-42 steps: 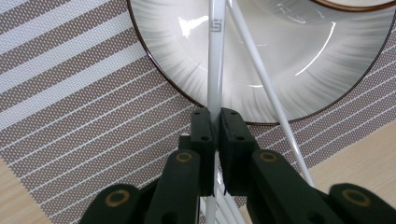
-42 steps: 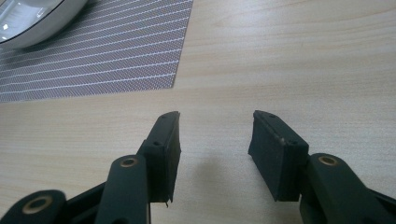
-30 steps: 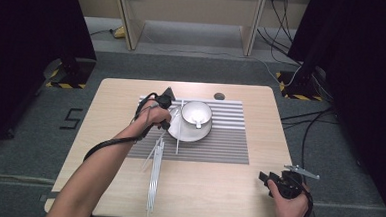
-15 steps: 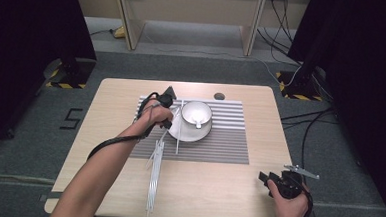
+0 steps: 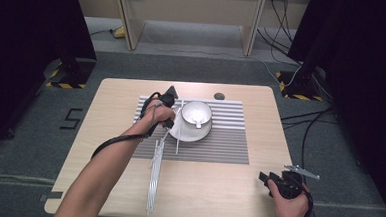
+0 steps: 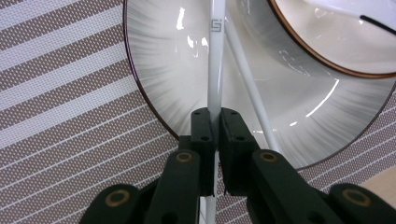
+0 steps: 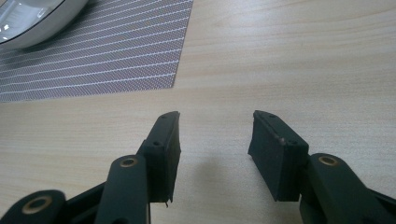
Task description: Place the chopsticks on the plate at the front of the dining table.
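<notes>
Pale wood table point(image 5: 202, 189) carries a striped placemat point(image 5: 219, 145), and on it sits a white plate point(image 5: 199, 134) with a bowl point(image 5: 196, 113) and spoon point(image 5: 198, 122). At the plate's left edge the left gripper point(image 6: 215, 122) is clamped on one white chopstick point(image 6: 215, 70) — apparently laying it across the rim beside its partner point(image 6: 250, 86), so the pair rests off the mat. Near the table's front right corner the right gripper point(image 7: 214, 140) holds nothing, jaws apart above bare wood — probably parked out of the way.

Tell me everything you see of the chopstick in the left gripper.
The chopstick is a slim, glossy white rod, plastic-looking, with a small square mark near its far end. It lies across the plate's rim and inner slope, crossing a second chopstick. The left gripper is clamped on its middle.
</notes>
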Demonstrator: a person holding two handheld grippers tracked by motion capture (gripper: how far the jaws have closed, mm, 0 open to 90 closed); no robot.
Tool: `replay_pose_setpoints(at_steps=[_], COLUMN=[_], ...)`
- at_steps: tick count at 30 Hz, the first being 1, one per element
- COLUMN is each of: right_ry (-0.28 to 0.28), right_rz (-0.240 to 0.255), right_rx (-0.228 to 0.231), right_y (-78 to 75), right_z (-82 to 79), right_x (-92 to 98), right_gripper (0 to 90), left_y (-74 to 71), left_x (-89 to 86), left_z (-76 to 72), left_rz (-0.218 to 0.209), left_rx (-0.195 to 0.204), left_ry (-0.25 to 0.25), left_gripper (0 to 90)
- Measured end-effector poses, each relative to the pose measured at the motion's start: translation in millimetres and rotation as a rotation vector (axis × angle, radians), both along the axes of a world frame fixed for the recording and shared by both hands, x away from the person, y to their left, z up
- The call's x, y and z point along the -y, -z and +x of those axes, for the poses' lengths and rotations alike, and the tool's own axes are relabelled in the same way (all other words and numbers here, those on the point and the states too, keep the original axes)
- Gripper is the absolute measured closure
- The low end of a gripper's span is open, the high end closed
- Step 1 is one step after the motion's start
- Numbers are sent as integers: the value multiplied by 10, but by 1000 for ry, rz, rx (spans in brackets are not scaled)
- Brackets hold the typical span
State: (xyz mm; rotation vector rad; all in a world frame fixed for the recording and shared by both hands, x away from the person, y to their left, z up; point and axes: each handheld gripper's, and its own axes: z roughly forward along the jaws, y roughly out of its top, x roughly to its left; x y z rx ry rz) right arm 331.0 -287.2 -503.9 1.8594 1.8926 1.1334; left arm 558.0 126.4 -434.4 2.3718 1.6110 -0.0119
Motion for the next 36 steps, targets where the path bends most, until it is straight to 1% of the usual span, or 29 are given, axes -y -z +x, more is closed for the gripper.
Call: replay_pose_setpoints(at_steps=[5,17,23,27,32,36], right_ry=[-1,-5,-3,-4,-4,-4], right_rz=[-1,-2,-2,-2,-3,1], right_rx=[1,0,0,0,1,-2], right_y=[2,6,6,7,7,10], right_z=[0,3,3,3,3,5], right_x=[3,-1,3,3,6,2], right_gripper=[526,525,526,525,525,525], left_y=[22,44,44,46,59,75], left_x=[4,-7,10,17,15,24], left_z=[19,78,100,111,133,136], left_rz=[-4,-10,-10,-10,-9,-5], left_rx=[1,2,19,22,37,47], left_ry=[-9,-59,-71,-83,-102,-106], left_gripper=[847,846,845,845,844,843])
